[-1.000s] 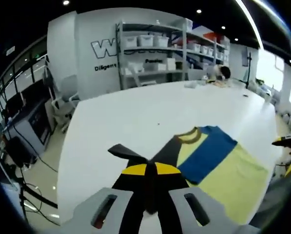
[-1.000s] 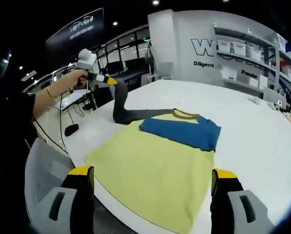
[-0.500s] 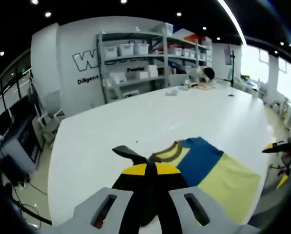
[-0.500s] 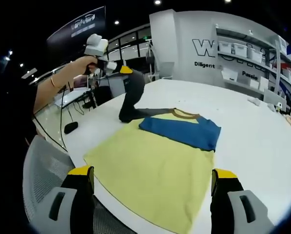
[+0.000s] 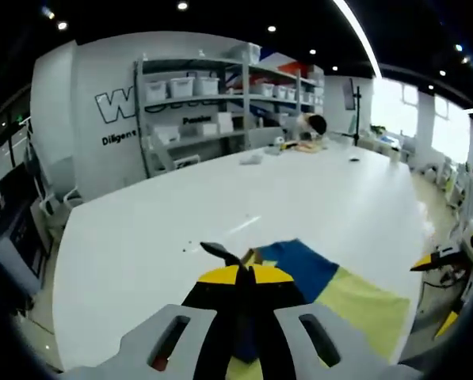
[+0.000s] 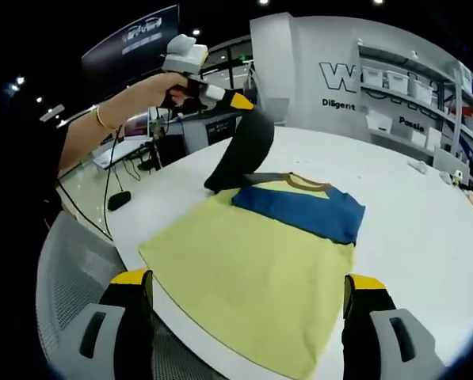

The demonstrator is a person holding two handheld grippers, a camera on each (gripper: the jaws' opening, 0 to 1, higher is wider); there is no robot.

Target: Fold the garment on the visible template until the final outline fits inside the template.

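A yellow T-shirt [image 6: 244, 273] lies flat on the white table [image 6: 426, 229], with its blue sleeve [image 6: 303, 210] folded across the chest below the brown collar [image 6: 309, 185]. The dark grey sleeve [image 6: 242, 150] is lifted off the table and hangs from my left gripper [image 6: 238, 100], which a hand holds above the shirt's far left shoulder. In the left gripper view that gripper [image 5: 244, 275] is shut on the grey sleeve [image 5: 220, 252], with the blue sleeve [image 5: 299, 265] and yellow body [image 5: 363, 305] just beyond. My right gripper [image 6: 248, 279] stands open at the shirt's near hem, holding nothing.
The table's near edge runs just below the hem. A grey mesh chair [image 6: 66, 277] stands at the lower left. Shelves with white boxes [image 5: 212, 87] line the back wall. Small items [image 5: 299, 146] lie at the table's far end.
My left gripper has raised the grey sleeve and carried it sideways towards the shirt's collar. The right gripper has stayed open at the hem.
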